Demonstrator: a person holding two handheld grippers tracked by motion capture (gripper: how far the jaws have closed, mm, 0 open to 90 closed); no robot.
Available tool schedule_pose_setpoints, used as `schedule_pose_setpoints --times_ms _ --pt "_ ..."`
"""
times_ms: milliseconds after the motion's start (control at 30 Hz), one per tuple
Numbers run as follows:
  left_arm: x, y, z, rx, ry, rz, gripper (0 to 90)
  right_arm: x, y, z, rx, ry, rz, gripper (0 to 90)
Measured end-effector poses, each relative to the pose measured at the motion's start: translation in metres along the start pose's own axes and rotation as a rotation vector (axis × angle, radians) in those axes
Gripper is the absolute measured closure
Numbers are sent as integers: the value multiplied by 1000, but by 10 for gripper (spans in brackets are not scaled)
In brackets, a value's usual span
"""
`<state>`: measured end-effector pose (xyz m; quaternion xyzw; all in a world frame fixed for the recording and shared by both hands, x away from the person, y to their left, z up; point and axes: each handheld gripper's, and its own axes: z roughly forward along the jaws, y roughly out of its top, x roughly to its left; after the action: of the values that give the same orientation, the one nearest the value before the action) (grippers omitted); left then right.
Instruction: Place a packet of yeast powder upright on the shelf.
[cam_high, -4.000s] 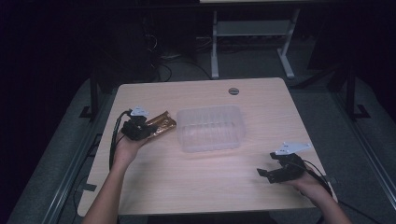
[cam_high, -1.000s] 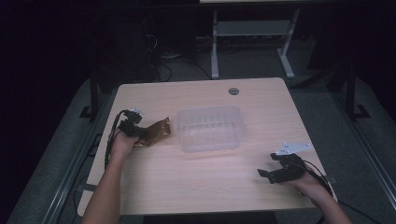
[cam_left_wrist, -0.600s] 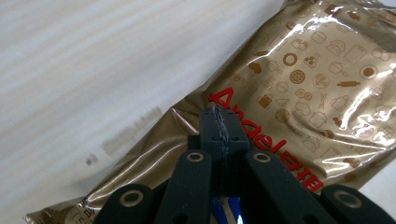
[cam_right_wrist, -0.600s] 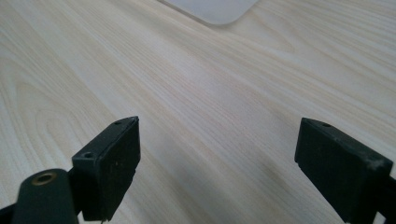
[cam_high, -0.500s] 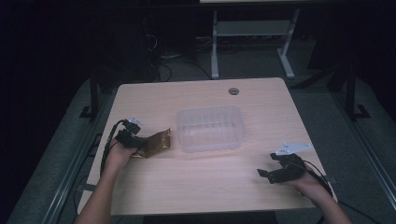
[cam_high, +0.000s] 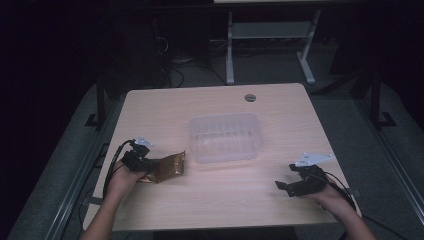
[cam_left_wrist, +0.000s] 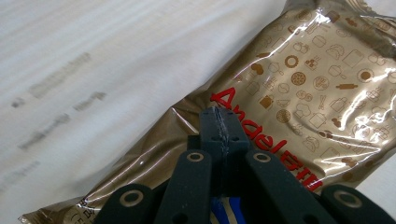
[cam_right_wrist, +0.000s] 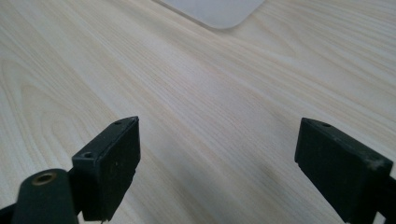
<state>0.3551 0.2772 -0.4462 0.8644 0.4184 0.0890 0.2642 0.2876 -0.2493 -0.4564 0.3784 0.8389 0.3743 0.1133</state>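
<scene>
Pale wood-grain laminate covers the table (cam_high: 220, 195), a rounded rectangle standing in a dark room with grey floor and white metal table legs behind it. At its middle sits a clear plastic container (cam_high: 226, 136), shallow, ribbed and round-cornered, with nothing visible in it.

On the near left side, the left gripper (cam_high: 141, 161) has its jaws pressed fully together on the edge of a bronze snack packet (cam_high: 169, 167), a glossy, crinkled foil pouch. The packet lies just left of the container, not touching it.

Near the right front corner, the right gripper (cam_high: 286, 186) rests low at the table with its jaws spread wide and nothing between them, well apart from the container.

From above, the packet is a small shiny brown shape. The left gripper view brings out its surface: the packet (cam_left_wrist: 289, 93) carries red lettering and a pattern of small bakery drawings, and the closed tips of the left gripper (cam_left_wrist: 219, 122) pinch its film. In the right gripper view, the right gripper (cam_right_wrist: 217, 158) frames bare wood grain, with a frosted rounded corner of the container (cam_right_wrist: 219, 10) at the top edge.
</scene>
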Motion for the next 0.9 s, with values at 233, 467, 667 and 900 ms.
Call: schedule_pose_setpoints --times_ms 233,467,667,900 --pt "-23 -9 -4 0 -20 23 900 1 1 0 3 3 3 137" --pt "-47 -10 -3 11 -59 54 900 2 2 0 0 2 -3 137" --pt "-62 -5 1 15 -82 72 900 3 3 1 1 7 -2 137" --pt "-85 10 13 11 -107 99 900 3 3 2 4 8 -7 137"
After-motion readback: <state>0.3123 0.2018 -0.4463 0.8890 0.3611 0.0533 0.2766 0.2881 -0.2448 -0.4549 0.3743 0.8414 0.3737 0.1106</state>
